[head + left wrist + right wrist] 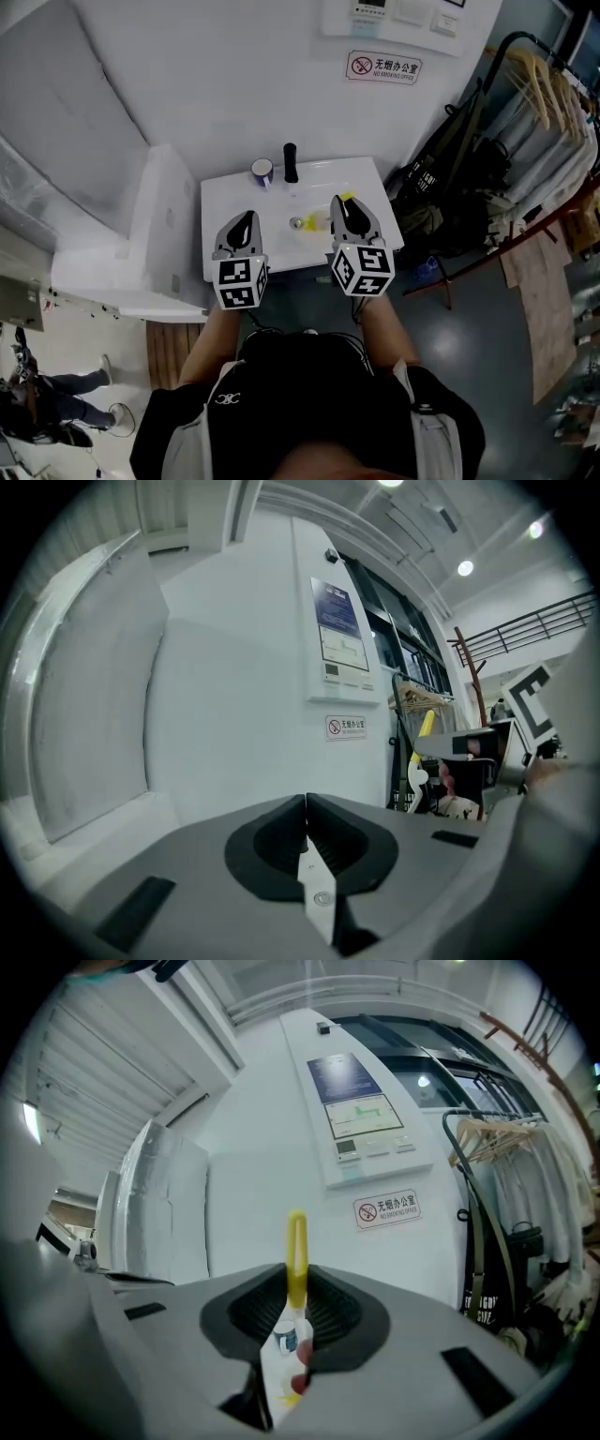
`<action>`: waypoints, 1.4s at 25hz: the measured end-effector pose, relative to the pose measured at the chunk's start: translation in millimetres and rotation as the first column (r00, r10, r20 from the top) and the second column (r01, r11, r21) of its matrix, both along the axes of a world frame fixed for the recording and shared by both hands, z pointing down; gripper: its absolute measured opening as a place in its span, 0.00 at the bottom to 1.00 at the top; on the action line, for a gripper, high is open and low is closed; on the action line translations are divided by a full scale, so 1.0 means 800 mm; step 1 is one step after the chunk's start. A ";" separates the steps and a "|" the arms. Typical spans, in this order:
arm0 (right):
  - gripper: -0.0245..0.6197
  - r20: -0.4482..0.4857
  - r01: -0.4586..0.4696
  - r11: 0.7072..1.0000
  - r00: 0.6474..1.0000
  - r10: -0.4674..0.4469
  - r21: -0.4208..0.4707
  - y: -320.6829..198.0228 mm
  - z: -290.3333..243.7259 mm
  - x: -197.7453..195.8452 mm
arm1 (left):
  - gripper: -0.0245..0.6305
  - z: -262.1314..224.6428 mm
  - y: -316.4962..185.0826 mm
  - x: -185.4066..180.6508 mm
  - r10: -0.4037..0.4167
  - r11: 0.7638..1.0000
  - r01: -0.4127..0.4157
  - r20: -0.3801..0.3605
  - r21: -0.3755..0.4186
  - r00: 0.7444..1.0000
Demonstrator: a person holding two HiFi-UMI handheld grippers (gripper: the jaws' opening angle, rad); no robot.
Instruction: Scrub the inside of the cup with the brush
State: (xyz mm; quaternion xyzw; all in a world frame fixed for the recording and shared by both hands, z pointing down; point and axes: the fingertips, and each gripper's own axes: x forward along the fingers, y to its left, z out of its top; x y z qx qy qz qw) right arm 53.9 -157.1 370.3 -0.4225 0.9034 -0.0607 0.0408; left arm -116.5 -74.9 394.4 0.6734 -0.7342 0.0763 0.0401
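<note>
A cup with a dark blue rim stands at the back of the white sink, left of the black faucet. My right gripper hovers over the sink's right front, shut on the brush's yellow handle, which sticks out past the fingertips. My left gripper is at the sink's left front, jaws pressed together with nothing between them. In the left gripper view the brush shows at the right. Both grippers are well short of the cup.
A yellowish patch lies in the basin beside the drain. A white cabinet stands to the sink's left. A clothes rack with hangers and bags fills the right. A no-smoking sign hangs on the wall.
</note>
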 end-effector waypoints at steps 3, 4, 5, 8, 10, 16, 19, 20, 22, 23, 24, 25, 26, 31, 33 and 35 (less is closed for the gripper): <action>0.15 -0.011 0.004 1.000 1.000 -0.004 -0.015 -0.023 0.009 -0.008 | 0.06 0.009 -0.025 -0.012 -0.003 1.000 0.003 -0.009 -0.014 1.000; 0.15 -0.015 0.004 1.000 1.000 -0.004 -0.021 -0.030 0.013 -0.012 | 0.06 0.012 -0.034 -0.017 -0.004 1.000 0.004 -0.013 -0.018 1.000; 0.15 -0.018 0.003 1.000 1.000 -0.003 -0.027 -0.037 0.017 -0.015 | 0.06 0.015 -0.043 -0.023 -0.006 1.000 0.005 -0.018 -0.022 1.000; 0.15 -0.028 -0.008 0.999 1.000 0.007 -0.039 -0.062 0.024 -0.027 | 0.06 0.024 -0.072 -0.040 -0.003 0.999 0.003 -0.019 -0.037 1.000; 0.15 -0.029 -0.026 0.998 0.999 0.024 -0.051 -0.080 0.029 -0.033 | 0.06 0.034 -0.093 -0.046 0.026 0.997 -0.027 -0.008 -0.067 1.000; 0.15 -0.045 -0.072 0.994 0.997 0.069 -0.079 -0.123 0.054 -0.061 | 0.16 0.088 -0.148 -0.062 0.170 0.973 -0.177 -0.057 -0.146 0.984; 0.15 -0.055 -0.081 0.992 0.996 0.076 -0.096 -0.133 0.066 -0.077 | 0.25 0.126 -0.165 -0.077 0.221 0.953 -0.235 -0.092 -0.189 0.971; 0.15 -0.059 -0.086 0.991 0.995 0.081 -0.102 -0.136 0.068 -0.080 | 0.25 0.140 -0.170 -0.082 0.229 0.947 -0.247 -0.106 -0.207 0.968; 0.15 -0.072 -0.106 0.988 0.993 0.099 -0.115 -0.143 0.073 -0.082 | 0.25 0.168 -0.182 -0.092 0.236 0.935 -0.264 -0.139 -0.238 0.962; 0.15 -0.079 -0.118 0.986 0.991 0.109 -0.121 -0.147 0.076 -0.082 | 0.25 0.182 -0.189 -0.097 0.236 0.929 -0.270 -0.154 -0.253 0.959; 0.15 -0.086 -0.130 0.983 0.989 0.120 -0.127 -0.152 0.079 -0.082 | 0.25 0.196 -0.196 -0.101 0.236 0.924 -0.275 -0.168 -0.268 0.957; 0.15 -0.092 -0.142 0.981 0.987 0.131 -0.134 -0.155 0.083 -0.081 | 0.25 0.211 -0.203 -0.105 0.236 0.917 -0.281 -0.182 -0.285 0.955; 0.15 -0.097 -0.156 0.978 0.985 0.143 -0.141 -0.158 0.085 -0.079 | 0.25 0.224 -0.209 -0.108 0.237 0.908 -0.289 -0.196 -0.303 0.951; 0.15 -0.123 -0.222 0.963 0.971 0.205 -0.154 -0.169 0.091 -0.069 | 0.25 0.280 -0.239 -0.118 0.245 0.866 -0.332 -0.262 -0.374 0.934; 0.15 -0.134 -0.252 0.955 0.963 0.232 -0.159 -0.170 0.094 -0.063 | 0.25 0.298 -0.251 -0.119 0.244 0.853 -0.341 -0.274 -0.396 0.930; 0.15 -0.143 -0.281 0.945 0.955 0.259 -0.168 -0.172 0.098 -0.057 | 0.25 0.317 -0.261 -0.124 0.243 0.842 -0.341 -0.271 -0.418 0.931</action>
